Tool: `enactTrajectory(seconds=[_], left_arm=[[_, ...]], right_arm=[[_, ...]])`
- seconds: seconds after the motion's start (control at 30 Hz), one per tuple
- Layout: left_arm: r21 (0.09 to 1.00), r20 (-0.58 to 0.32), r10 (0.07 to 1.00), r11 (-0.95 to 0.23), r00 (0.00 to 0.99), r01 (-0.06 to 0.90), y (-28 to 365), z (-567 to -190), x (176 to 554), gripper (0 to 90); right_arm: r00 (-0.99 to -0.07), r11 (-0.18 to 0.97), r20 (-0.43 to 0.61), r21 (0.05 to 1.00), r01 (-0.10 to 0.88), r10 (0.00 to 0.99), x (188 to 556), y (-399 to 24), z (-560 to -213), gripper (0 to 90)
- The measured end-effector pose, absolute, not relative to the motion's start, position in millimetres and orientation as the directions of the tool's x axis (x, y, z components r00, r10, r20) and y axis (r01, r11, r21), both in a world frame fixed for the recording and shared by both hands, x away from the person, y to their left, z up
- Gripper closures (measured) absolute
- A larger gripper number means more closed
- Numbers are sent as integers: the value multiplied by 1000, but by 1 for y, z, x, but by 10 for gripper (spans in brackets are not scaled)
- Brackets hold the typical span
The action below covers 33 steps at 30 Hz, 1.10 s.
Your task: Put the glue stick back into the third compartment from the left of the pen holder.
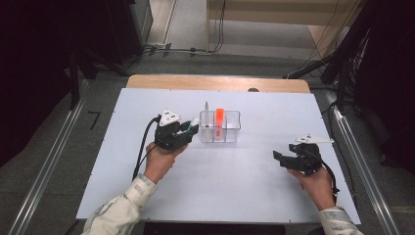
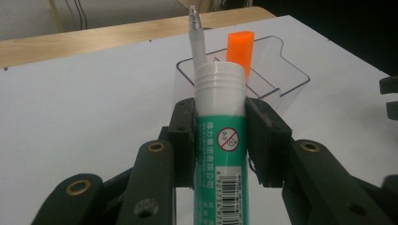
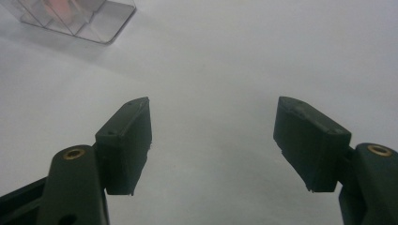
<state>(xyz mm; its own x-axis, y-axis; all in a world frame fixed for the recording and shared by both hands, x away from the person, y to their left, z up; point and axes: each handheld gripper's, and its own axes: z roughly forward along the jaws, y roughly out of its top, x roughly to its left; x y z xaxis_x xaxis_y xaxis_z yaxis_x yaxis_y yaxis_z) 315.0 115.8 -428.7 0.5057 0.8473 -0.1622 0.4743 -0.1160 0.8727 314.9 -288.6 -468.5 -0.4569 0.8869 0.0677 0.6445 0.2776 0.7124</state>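
Left gripper (image 2: 219, 136) clamped on the glue stick (image 2: 220, 140) — white ribbed cap forward, just short of the clear organizer (image 2: 286, 79) holding a white pen (image 2: 197, 42) and an orange marker (image 2: 239, 49). Right gripper (image 3: 213, 140) wide apart and empty — low over the white table (image 3: 225, 56), well away from the organizer.

A white rectangular tabletop (image 1: 220, 186) stands on grey floor (image 1: 54, 147); at twelve o'clock, black cables (image 1: 195, 50) cross a pale strip of floor.
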Motion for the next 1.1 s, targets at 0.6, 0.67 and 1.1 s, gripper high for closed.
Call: enactTrajectory(seconds=[0.6,0.67,1.1], left_arm=[[880,-165,832,-120,531,460,94,-420,323,659],[879,-162,830,-125,533,461,90,-419,325,659],[878,-168,820,-127,547,461,71,-418,335,658]], right_arm=[[-462,282,67,711,644,884,316,-287,-469,268],[-464,284,67,712,643,883,316,-287,-469,268],[-465,285,69,709,645,883,317,-286,-469,268]])
